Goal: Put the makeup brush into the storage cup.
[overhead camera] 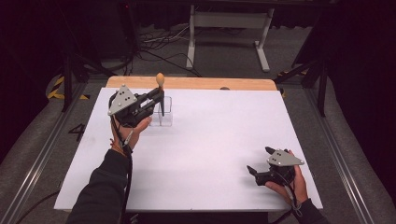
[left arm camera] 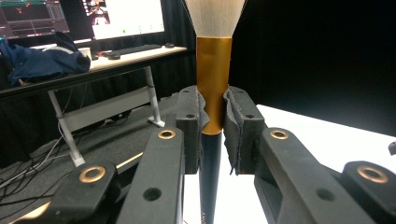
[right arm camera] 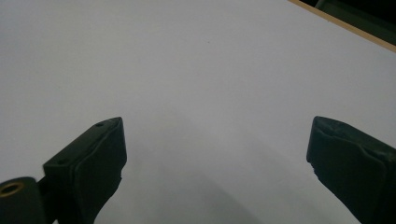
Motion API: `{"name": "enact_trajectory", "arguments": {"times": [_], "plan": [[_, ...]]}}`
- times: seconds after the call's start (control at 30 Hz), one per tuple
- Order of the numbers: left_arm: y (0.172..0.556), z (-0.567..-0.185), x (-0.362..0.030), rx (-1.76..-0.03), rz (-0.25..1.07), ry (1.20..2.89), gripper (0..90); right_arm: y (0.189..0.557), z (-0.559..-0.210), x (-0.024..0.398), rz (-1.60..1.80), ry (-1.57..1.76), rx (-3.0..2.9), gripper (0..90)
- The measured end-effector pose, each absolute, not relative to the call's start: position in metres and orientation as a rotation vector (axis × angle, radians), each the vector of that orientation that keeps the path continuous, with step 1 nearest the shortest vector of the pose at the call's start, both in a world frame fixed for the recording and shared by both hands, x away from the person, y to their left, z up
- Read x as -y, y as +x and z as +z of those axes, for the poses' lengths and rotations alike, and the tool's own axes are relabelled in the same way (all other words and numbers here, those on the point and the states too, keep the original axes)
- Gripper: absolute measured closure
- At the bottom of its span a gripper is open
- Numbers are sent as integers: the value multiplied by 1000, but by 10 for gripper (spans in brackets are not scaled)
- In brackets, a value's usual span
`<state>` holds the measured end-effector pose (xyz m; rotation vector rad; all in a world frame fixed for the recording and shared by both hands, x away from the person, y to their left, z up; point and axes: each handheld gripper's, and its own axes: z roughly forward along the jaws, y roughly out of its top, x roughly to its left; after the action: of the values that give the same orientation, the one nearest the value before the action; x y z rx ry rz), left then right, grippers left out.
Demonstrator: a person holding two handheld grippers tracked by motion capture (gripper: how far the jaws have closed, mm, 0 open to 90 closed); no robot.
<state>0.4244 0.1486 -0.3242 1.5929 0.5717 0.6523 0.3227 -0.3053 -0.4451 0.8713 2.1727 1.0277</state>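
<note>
Upper left of the high view, left tool is clamped on the makeup brush above the clear holder; I'd keep it upright, lower slowly; right tool sits wide.

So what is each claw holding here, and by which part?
The left claw grips a makeup brush by its gold collar, where it meets the dark handle. The right claw holds nothing.

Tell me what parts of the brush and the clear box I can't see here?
- Brush: left gripper view, bristle top cut off by the upper edge, handle end by the lower edge.
- Box: high view, too small and see-through; left gripper hides its left side.
- Whether the handle touches the box's bottom: can't tell.
</note>
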Motion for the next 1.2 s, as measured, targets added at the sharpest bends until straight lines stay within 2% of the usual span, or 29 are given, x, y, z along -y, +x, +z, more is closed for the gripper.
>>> {"name": "enact_trajectory", "arguments": {"times": [0.5,1.2], "plan": [[450,-322,-137,-605,692,1603,771,322,-445,306,1041,868,-2174,56],[478,-322,-140,-659,668,1556,771,320,-442,303,1047,875,-2161,58]]}}
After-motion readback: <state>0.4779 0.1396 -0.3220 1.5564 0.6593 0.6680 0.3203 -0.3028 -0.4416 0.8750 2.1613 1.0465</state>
